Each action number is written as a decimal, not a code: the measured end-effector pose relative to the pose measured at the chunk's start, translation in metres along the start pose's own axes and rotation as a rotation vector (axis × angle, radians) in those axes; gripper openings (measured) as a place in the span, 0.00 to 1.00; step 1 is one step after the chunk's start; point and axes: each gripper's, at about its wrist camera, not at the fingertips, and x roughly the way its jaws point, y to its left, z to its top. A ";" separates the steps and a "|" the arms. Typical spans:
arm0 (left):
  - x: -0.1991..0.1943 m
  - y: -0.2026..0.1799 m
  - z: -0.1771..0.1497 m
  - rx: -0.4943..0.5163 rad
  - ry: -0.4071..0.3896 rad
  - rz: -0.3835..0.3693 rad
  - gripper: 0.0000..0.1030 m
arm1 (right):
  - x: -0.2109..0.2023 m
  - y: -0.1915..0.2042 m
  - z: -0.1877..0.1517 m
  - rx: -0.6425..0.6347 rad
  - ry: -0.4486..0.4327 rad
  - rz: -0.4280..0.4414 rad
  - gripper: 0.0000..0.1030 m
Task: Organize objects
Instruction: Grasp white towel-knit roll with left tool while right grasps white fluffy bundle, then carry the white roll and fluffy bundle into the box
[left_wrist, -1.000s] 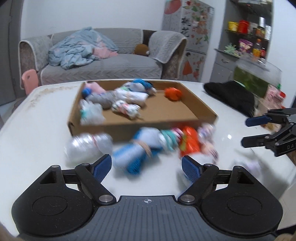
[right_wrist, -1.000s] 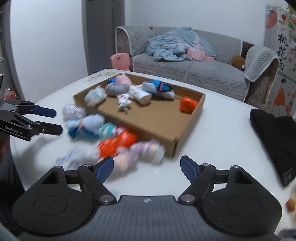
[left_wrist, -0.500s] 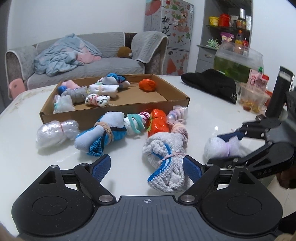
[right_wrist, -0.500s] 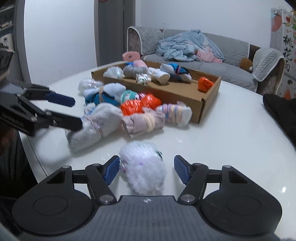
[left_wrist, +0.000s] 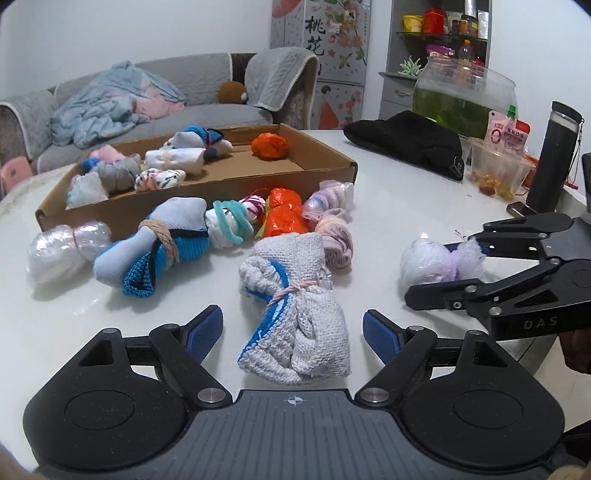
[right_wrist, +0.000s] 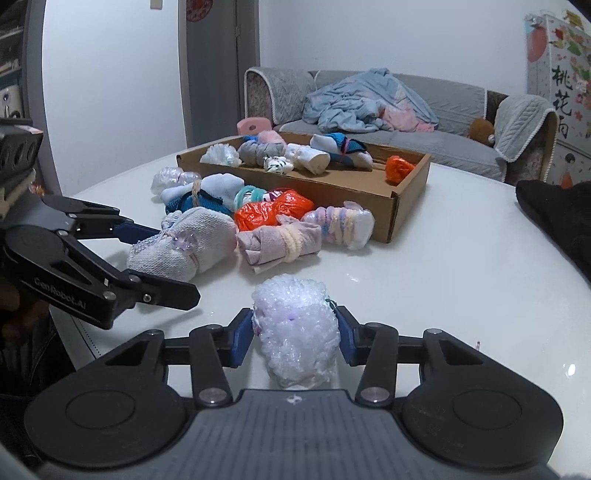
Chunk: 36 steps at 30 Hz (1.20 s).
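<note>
My right gripper (right_wrist: 294, 339) is shut on a white-lilac bubble-wrap bundle (right_wrist: 295, 338) that rests on the white table; it also shows in the left wrist view (left_wrist: 430, 260). My left gripper (left_wrist: 293, 332) is open around a white knitted sock bundle with a blue stripe (left_wrist: 293, 306), pads apart from it. Several tied bundles lie in front of a shallow cardboard box (left_wrist: 236, 184), among them a blue sock roll (left_wrist: 155, 247) and an orange bag (left_wrist: 284, 218). The box holds several more bundles.
A black cap (left_wrist: 410, 144), a fish bowl (left_wrist: 463, 99), a plastic snack tub (left_wrist: 498, 170), a dark flask (left_wrist: 554, 155) and a phone (left_wrist: 521, 209) stand at the table's right. A grey sofa (left_wrist: 147, 107) lies behind.
Both grippers have moved forward and lower towards the table. My right gripper has closed its fingers onto the bubble-wrap bundle. My left gripper now straddles the white knitted bundle.
</note>
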 end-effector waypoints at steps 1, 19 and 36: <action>0.000 0.001 0.000 -0.006 -0.004 0.000 0.82 | -0.001 0.000 -0.001 0.005 -0.004 0.000 0.41; -0.010 0.006 -0.007 0.003 -0.058 0.001 0.49 | -0.003 -0.002 0.001 0.023 -0.006 -0.002 0.39; -0.065 0.044 0.074 0.015 -0.151 0.075 0.49 | -0.045 -0.034 0.099 -0.019 -0.192 0.013 0.38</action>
